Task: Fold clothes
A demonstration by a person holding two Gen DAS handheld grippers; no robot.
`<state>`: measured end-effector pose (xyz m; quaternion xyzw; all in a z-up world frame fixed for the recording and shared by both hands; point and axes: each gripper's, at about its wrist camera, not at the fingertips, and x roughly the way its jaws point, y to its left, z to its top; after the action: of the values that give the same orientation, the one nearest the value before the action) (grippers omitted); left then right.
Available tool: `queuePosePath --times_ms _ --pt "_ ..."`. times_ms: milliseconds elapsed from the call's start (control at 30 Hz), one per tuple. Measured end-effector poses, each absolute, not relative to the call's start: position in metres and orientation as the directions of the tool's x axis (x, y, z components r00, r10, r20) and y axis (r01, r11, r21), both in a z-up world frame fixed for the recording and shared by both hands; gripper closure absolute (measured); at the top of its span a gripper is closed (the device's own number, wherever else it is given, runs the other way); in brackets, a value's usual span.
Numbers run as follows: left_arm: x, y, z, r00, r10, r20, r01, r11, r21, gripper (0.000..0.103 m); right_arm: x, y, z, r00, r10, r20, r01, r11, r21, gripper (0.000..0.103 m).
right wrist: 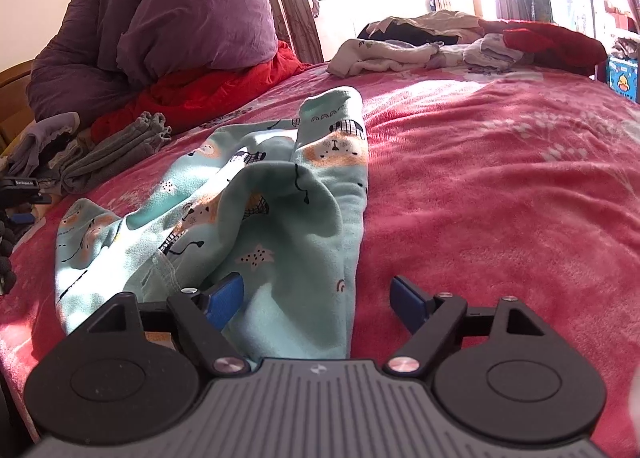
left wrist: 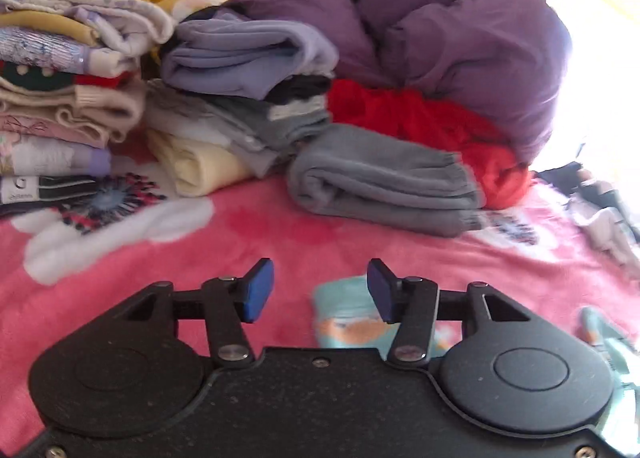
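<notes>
A mint-green garment (right wrist: 280, 198) printed with lions lies crumpled on the pink blanket (right wrist: 500, 186), one leg stretched away from me. My right gripper (right wrist: 316, 302) stands open at its near edge. The cloth lies loose between the jaws, and the left pad (right wrist: 224, 300) touches a fold without pinching it. In the left wrist view a corner of the same garment (left wrist: 340, 318) shows under my left gripper (left wrist: 320, 290), which is open with nothing between its blue pads.
Stacks of folded clothes (left wrist: 68, 70) stand at the back left, with a folded grey piece (left wrist: 380, 186) nearest. Behind them are a purple duvet (left wrist: 400, 18) and a red garment (left wrist: 420, 126). A pile of unfolded clothes (right wrist: 440, 42) lies at the bed's far side.
</notes>
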<state>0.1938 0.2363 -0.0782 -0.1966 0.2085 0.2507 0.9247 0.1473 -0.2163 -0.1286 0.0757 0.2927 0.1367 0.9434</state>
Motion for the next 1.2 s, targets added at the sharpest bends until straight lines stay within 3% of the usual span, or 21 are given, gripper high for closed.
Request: queuePosePath --times_ms 100,233,433,600,833,1033,1100,1200 --pt "0.196 0.222 -0.077 0.805 0.320 -0.500 -0.497 0.823 -0.274 0.052 0.144 -0.207 -0.119 0.816 0.277 -0.507 -0.256 0.960 0.113 0.031" --pt "0.194 0.193 -0.075 0.820 0.253 -0.513 -0.420 0.876 -0.239 0.052 0.137 -0.182 -0.108 0.846 0.279 -0.454 -0.384 0.910 -0.157 0.033" --pt "0.180 0.152 -0.064 0.837 0.181 -0.517 -0.332 0.918 -0.216 0.052 0.116 -0.139 -0.111 0.823 0.323 -0.467 -0.546 0.678 -0.492 0.035" --pt "0.164 0.133 -0.054 0.841 0.121 -0.527 -0.301 0.914 -0.272 0.052 0.094 -0.113 -0.131 0.853 0.270 -0.447 -0.522 0.483 -0.703 0.036" --pt "0.160 0.109 -0.058 0.815 -0.036 -0.578 -0.277 0.853 -0.443 0.052 0.084 -0.096 -0.140 0.861 0.299 -0.411 -0.502 0.378 -0.777 0.050" --pt "0.177 0.081 -0.065 0.761 -0.097 -0.642 -0.198 0.906 -0.373 0.050 0.094 -0.084 -0.147 0.846 0.297 -0.444 -0.516 0.238 -0.823 0.055" --pt "0.181 0.079 -0.068 0.753 -0.116 -0.648 -0.184 0.908 -0.376 0.048 0.100 -0.085 -0.148 0.839 0.279 -0.468 -0.531 0.226 -0.817 0.070" --pt "0.182 0.079 -0.076 0.745 -0.150 -0.649 -0.164 0.903 -0.396 0.048 0.107 -0.091 -0.138 0.837 0.279 -0.471 -0.544 0.319 -0.776 0.082"
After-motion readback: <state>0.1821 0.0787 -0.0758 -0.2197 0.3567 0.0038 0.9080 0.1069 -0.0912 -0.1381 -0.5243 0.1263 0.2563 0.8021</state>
